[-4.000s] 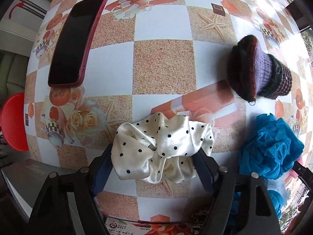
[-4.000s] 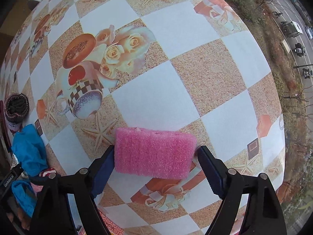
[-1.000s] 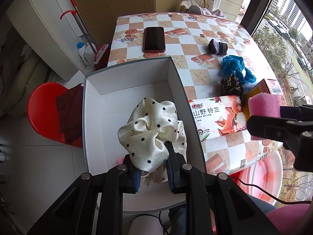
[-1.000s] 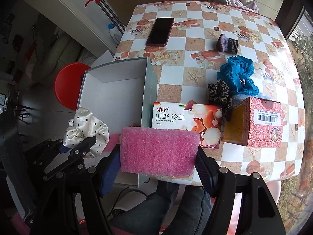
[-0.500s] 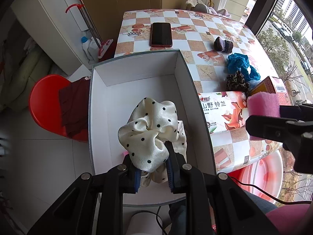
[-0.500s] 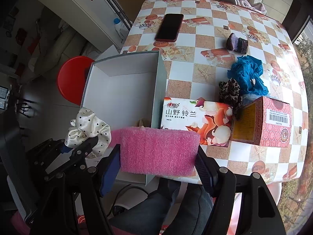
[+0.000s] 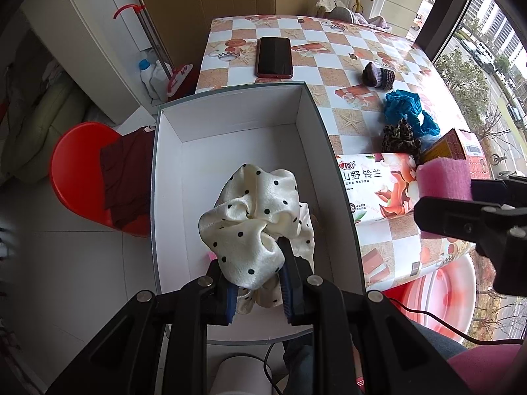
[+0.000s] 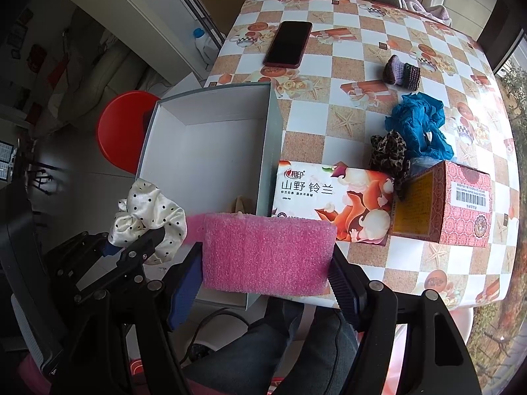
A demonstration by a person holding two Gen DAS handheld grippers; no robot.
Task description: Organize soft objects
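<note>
The white scrunchie with black dots [image 7: 253, 227] sat in the lower middle of the left wrist view, pinched between the two fingers of the left tool [image 7: 258, 291], which was clenched on it. Behind it lay the open white box [image 7: 230, 138], filling the centre of the frame. In the right wrist view the same scrunchie [image 8: 148, 217] appeared at the left middle, in front of the near end of the box [image 8: 204, 151].

The pink foam block [image 8: 266, 255] was at the lower centre of the right wrist view, grasped at its two ends by the right tool [image 8: 265, 279]. In the left wrist view it [image 7: 443, 179] showed at the right edge.

On the desk [image 8: 362, 49] with its checked cloth, a tissue pack [image 8: 329, 200] lay just beside the right wall of the box, and a red carton [image 8: 444, 200] stood touching it at the right. Above these, a leopard scrunchie [image 8: 388, 154] touched a blue scrunchie [image 8: 418, 125]. A small knitted piece [image 8: 400, 72] was further up, and a dark phone [image 8: 288, 42] lay at the upper middle. A red stool [image 8: 122, 128] stood left of the box.
</note>
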